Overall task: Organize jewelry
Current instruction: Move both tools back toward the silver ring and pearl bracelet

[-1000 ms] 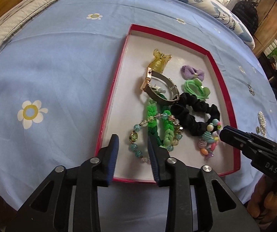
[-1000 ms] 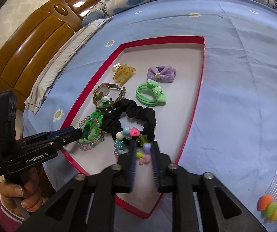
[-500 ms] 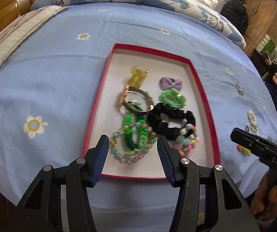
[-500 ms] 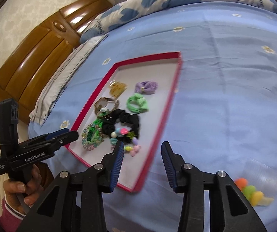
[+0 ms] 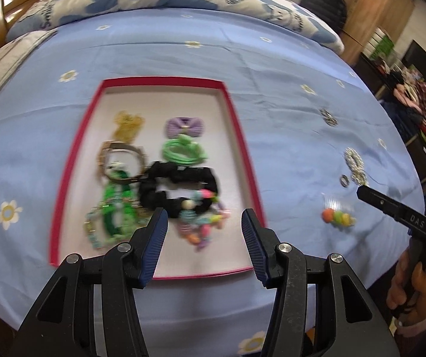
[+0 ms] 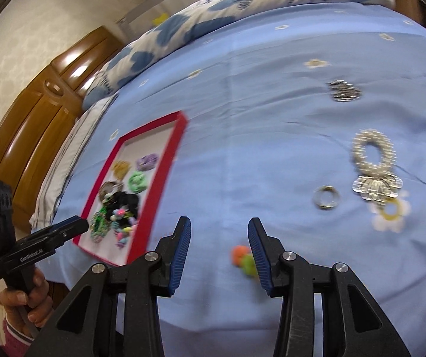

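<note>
Both tools pulled back from the red tray (image 5: 244,148) since the earlier frames, jaws having widened, nothing between them. Left tool (image 5: 204,244): released, above the tray's near end. Right tool (image 6: 218,253): released, over blue bedsheet (image 6: 257,119); bead clip (image 6: 244,260) just beside its right finger. Scrunchie (image 5: 180,187), bracelets, watch: in tray. Ring (image 6: 326,197), pearl bracelet (image 6: 373,154): loose on sheet.
</note>
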Demonstrator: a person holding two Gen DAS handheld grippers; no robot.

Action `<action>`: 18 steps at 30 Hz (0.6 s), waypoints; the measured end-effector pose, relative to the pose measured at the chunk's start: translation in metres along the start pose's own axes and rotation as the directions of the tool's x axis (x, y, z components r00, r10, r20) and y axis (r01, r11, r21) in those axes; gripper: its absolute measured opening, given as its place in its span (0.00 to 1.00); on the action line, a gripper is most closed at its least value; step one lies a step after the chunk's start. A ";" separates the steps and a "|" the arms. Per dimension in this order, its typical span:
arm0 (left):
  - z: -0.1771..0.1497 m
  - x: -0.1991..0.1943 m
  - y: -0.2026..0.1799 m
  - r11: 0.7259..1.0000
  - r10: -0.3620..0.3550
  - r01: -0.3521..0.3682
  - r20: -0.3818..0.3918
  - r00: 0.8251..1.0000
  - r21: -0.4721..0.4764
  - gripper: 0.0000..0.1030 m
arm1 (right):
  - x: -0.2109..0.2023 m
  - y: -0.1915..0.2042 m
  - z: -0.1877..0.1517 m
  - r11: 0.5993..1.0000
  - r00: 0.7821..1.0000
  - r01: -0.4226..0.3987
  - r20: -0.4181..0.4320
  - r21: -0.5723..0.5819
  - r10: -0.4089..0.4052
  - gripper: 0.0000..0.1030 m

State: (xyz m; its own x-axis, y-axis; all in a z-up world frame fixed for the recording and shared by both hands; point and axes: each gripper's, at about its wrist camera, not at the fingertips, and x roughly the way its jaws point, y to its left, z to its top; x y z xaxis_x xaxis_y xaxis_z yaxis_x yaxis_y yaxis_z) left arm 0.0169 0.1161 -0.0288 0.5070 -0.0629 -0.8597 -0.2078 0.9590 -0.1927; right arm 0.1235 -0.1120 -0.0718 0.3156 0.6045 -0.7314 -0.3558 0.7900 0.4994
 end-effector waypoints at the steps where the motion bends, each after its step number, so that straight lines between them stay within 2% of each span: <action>1: 0.001 0.003 -0.007 1.000 -0.007 0.007 -0.004 1.000 0.011 0.49 | -0.004 -0.008 0.000 1.000 1.000 0.010 0.007 0.012 -0.010 0.42; 8: 0.002 0.015 -0.048 0.996 -0.044 0.046 -0.029 0.999 0.077 0.49 | -0.026 -0.047 -0.004 0.995 0.997 0.065 0.034 0.073 -0.068 0.42; 18: 0.006 0.025 -0.092 0.985 -0.086 0.093 -0.057 0.995 0.146 0.49 | -0.044 -0.081 -0.007 0.986 0.993 0.093 0.063 0.141 -0.103 0.43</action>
State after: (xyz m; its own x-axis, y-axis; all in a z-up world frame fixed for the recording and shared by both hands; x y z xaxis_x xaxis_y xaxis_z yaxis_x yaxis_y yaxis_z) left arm 0.0540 0.0277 -0.0292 0.4747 -0.1603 -0.8654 -0.0352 0.9790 -0.2007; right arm 0.1320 -0.2032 -0.0836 0.4051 0.5255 -0.7481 -0.1976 0.8493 0.4896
